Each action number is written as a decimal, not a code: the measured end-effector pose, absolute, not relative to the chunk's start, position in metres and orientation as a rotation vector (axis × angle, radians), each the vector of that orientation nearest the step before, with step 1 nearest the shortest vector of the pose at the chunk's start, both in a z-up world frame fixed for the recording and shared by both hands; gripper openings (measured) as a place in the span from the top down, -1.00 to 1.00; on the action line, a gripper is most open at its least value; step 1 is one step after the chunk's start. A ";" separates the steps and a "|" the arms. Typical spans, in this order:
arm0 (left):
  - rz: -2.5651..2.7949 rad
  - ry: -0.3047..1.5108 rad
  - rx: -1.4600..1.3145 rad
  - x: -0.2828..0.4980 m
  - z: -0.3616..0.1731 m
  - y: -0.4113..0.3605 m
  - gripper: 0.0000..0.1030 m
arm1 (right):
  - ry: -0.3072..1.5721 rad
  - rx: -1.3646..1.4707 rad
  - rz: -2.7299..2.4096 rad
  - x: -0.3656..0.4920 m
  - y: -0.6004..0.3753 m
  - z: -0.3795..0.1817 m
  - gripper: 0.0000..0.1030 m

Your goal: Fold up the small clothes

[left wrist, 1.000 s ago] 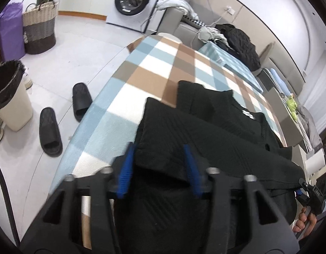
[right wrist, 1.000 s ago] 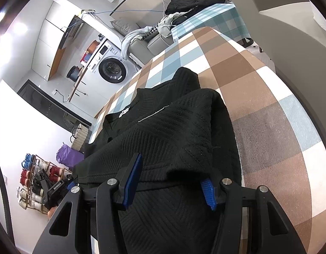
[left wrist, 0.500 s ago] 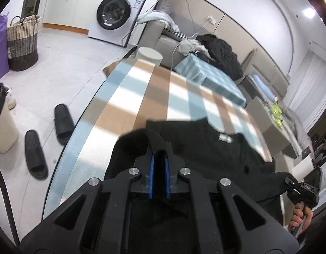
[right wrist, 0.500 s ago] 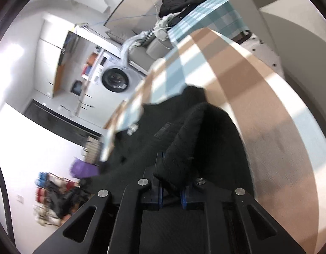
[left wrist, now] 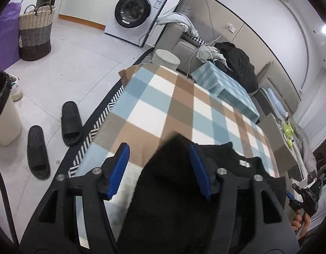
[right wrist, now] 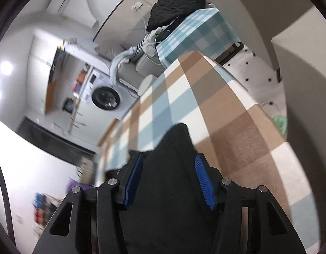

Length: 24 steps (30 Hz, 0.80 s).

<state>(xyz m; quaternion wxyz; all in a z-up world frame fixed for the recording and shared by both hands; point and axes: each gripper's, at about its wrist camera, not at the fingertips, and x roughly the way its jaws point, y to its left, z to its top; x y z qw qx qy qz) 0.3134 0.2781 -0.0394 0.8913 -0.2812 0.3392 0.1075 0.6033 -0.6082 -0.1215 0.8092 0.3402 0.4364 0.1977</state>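
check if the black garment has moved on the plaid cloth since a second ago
Yes. The black garment has been pulled back toward the camera, baring more plaid cloth.

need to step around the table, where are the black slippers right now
In the left wrist view, the black slippers lie on the floor left of the table, beside the bin.

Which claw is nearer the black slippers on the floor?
Left. The left claw is over the table edge beside the slippers; the right claw is farther along the black garment, away from them.
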 end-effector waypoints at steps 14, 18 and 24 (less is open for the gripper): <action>0.202 0.869 -0.438 0.351 -0.077 0.258 -0.09 | 0.962 0.484 0.366 0.619 -0.578 -0.130 -0.05; 0.206 0.888 -0.423 0.361 -0.082 0.258 -0.09 | 0.893 0.389 0.389 0.625 -0.566 -0.123 0.76; 0.197 0.879 -0.418 0.361 -0.078 0.260 -0.09 | 0.722 0.513 0.403 0.611 -0.595 -0.105 0.90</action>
